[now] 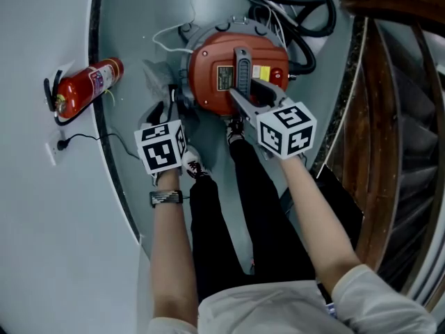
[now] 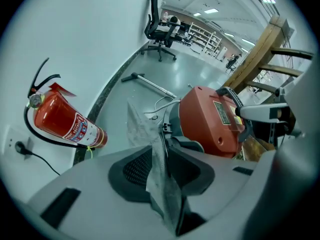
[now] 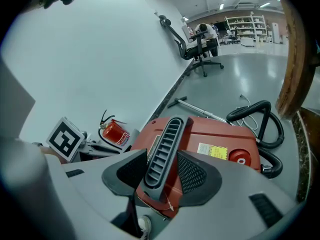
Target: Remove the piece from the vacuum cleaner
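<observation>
The left gripper pinches a limp grey filter cloth lying just beside the red-topped vacuum cleaner drum on the floor, while the right gripper is clamped on its ribbed grey handle.

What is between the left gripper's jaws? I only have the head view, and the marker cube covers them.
Observer: A thin grey fabric sheet, pinched upright between the pads of the left gripper.
Operator: And the right gripper?
Observer: The right gripper is clamped on the grey ribbed handle of the red vacuum cleaner.
Operator: Anything beyond the vacuum?
Observer: A long metal wand tube lies on the floor beyond it.
</observation>
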A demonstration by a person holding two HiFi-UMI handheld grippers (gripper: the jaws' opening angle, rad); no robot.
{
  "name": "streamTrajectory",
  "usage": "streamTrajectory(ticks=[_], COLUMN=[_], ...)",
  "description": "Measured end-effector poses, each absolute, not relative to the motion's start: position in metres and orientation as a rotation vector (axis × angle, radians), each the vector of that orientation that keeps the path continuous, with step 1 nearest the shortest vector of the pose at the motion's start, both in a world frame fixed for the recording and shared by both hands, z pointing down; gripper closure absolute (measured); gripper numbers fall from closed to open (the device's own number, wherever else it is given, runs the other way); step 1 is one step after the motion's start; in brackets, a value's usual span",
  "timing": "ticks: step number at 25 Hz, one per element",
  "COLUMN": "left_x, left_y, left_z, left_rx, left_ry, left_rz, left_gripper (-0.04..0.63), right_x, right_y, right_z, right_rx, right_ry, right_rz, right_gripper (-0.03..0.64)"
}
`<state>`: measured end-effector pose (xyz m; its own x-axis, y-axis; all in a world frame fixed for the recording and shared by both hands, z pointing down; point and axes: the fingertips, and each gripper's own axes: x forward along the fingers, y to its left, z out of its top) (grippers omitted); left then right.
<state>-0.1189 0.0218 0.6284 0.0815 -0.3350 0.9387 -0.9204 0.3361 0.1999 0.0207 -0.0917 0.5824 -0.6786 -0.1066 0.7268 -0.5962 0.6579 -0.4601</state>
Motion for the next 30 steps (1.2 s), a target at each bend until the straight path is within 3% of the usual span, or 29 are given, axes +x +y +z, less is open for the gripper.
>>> streamTrajectory(ticks=[3, 7, 12, 22, 30], left_x=[-0.116, -0.115, -0.117, -0.114, -0.114], left_y=[0.022, 0.028, 0.029, 0.029, 0.029], left_z=[0.628, 0.637, 0.639, 0.639, 0.639], left_rx=[1.228, 1.226, 1.211, 1.236, 1.27], left_ry=[-1.463, -1.442, -1.47, -1.521, -1.531], left_rz=[0.606, 0.601, 0.609, 0.69, 0.74], left_gripper=[0.493, 0.434, 0.43, 0.52, 0.551], right_x=[0.021, 0.021, 0.02, 0.02, 0.021], right_y=[-0.091, -0.091, -0.091, -0.091, -0.091], right_z=[0.582, 0.583, 0.583, 0.582, 0.581], right_rx=[0.548, 0.541, 0.53, 0.548, 0.555], right_ry=[-2.191, -2.195, -2.201, -2.208, -2.216], right_rz=[0.934, 0.937, 0.935, 0.922, 0.93], right_gripper=[0.433, 0.433, 0.433, 0.433, 0.433])
